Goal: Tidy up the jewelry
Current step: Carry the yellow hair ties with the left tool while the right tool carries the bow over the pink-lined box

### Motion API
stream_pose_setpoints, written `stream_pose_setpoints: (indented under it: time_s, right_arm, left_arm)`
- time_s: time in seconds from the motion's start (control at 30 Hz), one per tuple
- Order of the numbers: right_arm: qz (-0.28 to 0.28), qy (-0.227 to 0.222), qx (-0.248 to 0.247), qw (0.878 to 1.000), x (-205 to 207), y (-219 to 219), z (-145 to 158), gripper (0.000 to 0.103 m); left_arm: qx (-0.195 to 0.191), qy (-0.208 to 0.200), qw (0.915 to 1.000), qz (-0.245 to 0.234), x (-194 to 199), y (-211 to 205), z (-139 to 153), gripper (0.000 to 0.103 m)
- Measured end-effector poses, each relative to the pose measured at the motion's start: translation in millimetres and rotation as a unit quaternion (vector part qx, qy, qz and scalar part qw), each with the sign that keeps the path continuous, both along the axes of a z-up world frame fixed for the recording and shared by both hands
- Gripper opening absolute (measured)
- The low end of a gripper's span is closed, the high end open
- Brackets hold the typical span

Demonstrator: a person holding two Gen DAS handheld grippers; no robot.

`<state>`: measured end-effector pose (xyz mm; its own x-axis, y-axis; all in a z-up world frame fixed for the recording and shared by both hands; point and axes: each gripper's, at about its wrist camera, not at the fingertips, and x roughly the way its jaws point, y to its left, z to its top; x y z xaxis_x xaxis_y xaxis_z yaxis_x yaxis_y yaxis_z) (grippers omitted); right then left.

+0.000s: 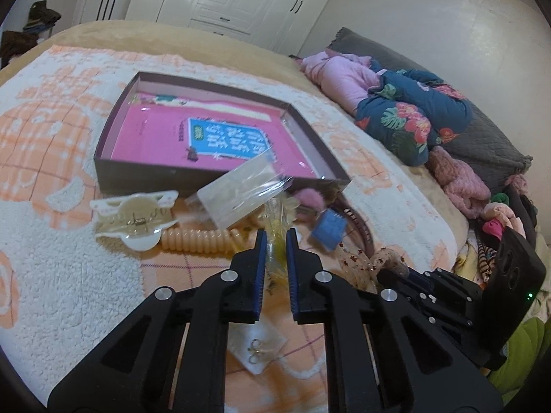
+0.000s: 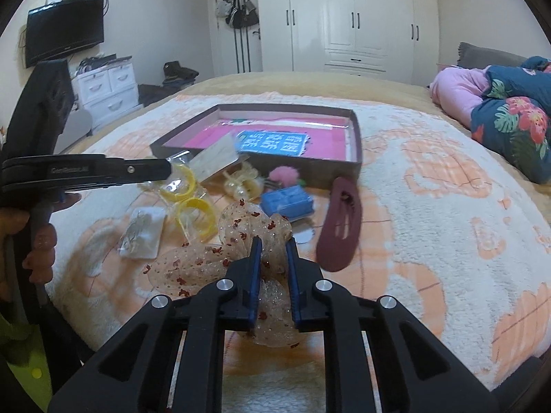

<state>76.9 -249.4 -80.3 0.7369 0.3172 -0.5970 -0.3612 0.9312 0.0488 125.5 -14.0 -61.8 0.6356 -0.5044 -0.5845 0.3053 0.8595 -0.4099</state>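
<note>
A brown shallow box [image 1: 144, 175] with a pink lining lies on the bed; it also shows in the right wrist view [image 2: 356, 137]. My left gripper [image 1: 276, 237] is shut on a clear bag of yellow rings [image 1: 277, 220], seen from the side in the right wrist view [image 2: 182, 186]. My right gripper [image 2: 272, 244] is shut on a sheer beige scrunchie bow with red dots [image 2: 248, 227]. A clear flat packet [image 1: 241, 189] leans on the box's front wall.
Near the box lie a cream claw clip [image 1: 137, 213], a peach spiral hair tie [image 1: 199, 239], a blue box [image 2: 287, 201], a pink pompom [image 2: 284, 175], a maroon snap clip [image 2: 341, 227] and a small earring packet [image 2: 143, 230]. Folded clothes [image 1: 406, 110] lie at the right.
</note>
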Motion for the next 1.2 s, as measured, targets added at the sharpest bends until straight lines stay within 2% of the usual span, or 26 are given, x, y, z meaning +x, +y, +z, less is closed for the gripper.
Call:
stream_pose_setpoints:
  time_s: [0.47, 0.9, 1.2]
  right_arm:
    - [-0.024, -0.052, 0.002, 0.998, 7, -14, 29, 0.014]
    - [-0.045, -0.092, 0.0, 0.995, 60, -17, 56, 0.014]
    - [-0.046, -0.077, -0.015, 0.996, 97, -4, 52, 0.014]
  left_arm:
    - [-0.011, -0.045, 0.9986, -0.024, 4, -11, 34, 0.002]
    - [-0.012, -0.079, 0.9957, 0.047, 48, 32, 61, 0.002]
    - [-0.049, -0.063, 0.9921, 0.097, 78, 70, 48, 0.002]
